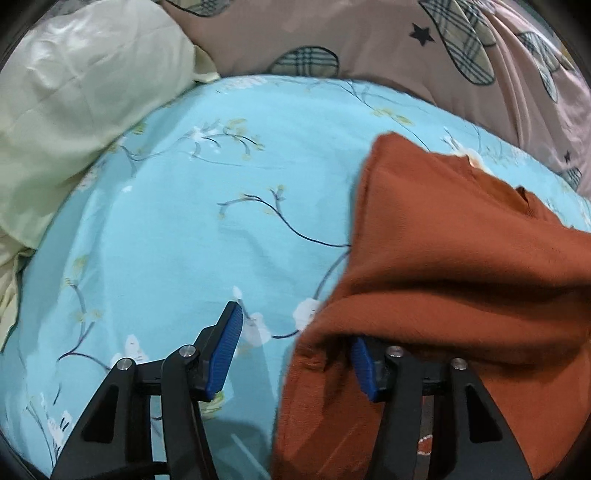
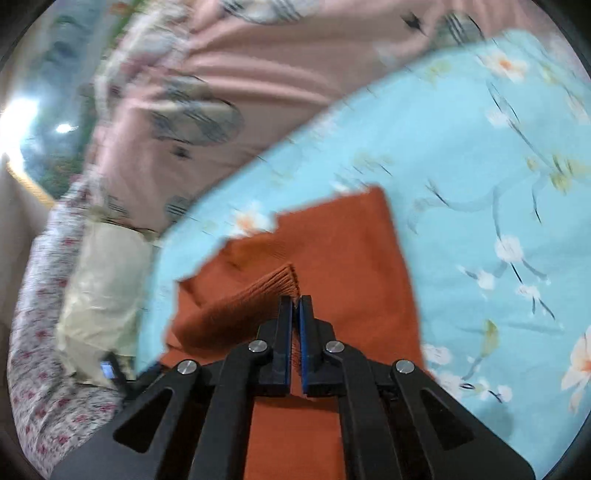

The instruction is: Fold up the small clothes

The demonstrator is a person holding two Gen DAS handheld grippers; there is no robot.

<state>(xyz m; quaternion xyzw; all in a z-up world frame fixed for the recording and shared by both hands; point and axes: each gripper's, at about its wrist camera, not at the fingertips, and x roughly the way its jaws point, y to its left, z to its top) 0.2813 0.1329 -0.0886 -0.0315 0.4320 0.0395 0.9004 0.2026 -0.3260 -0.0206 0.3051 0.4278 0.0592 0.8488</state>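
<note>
A rust-orange knitted garment lies on the light blue flowered bedsheet, at the right of the left wrist view. My left gripper is open: its left blue pad is bare over the sheet, while the garment's edge drapes over the right finger and hides its tip. In the right wrist view the garment spreads flat below my right gripper, which is shut on a ribbed cuff lifted off the rest of the cloth.
A pale yellow pillow lies at the sheet's far left. A pink quilt with plaid patches and stars borders the sheet's far side. In the right wrist view a white cloth with small red flowers sits at the left.
</note>
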